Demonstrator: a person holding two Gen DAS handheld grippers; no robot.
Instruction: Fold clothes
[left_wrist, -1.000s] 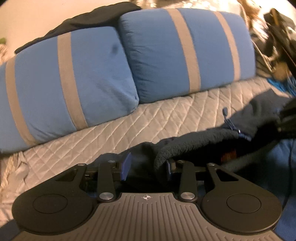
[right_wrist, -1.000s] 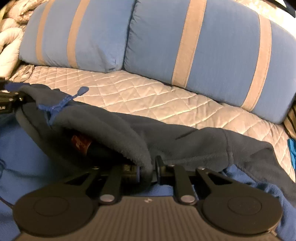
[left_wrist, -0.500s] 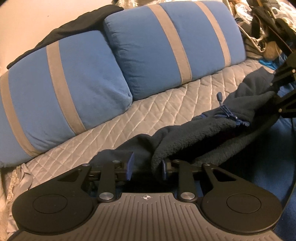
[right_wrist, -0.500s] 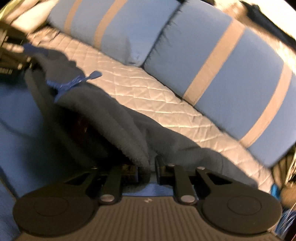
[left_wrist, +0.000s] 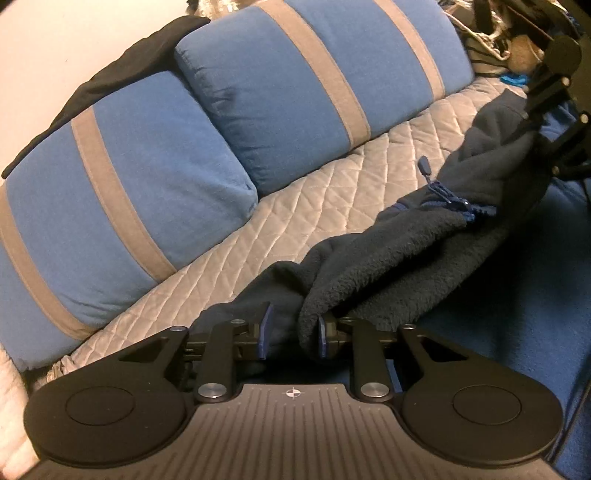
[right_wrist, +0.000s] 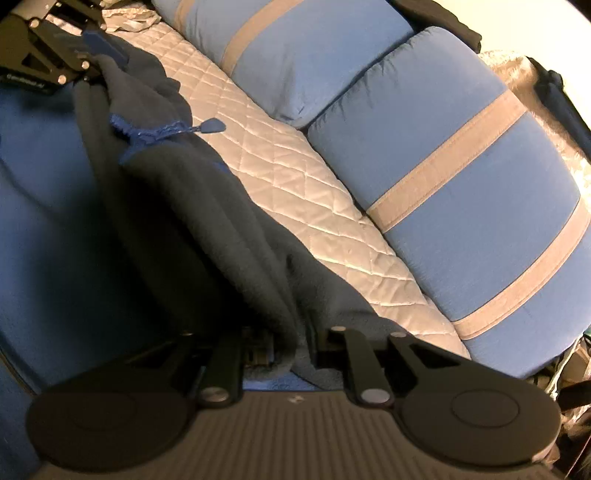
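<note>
Dark navy fleece jacket (left_wrist: 388, 266) is stretched along the quilted grey bed cover (left_wrist: 295, 206), in front of the blue pillows with grey stripes (left_wrist: 147, 177). From the left wrist, the left gripper (left_wrist: 291, 332) is seen with a fleece fold between closing jaws. From the right wrist, the right gripper (right_wrist: 291, 347) is seen with fleece (right_wrist: 207, 221) between narrow, opening jaws; contact cannot be told.

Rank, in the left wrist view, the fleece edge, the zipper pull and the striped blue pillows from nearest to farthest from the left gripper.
1. Fleece edge: between the closing jaws of the left gripper.
2. Zipper pull: farther out, up to the right, over the quilted cover.
3. Striped blue pillows: at the back, beyond the cover.
</note>
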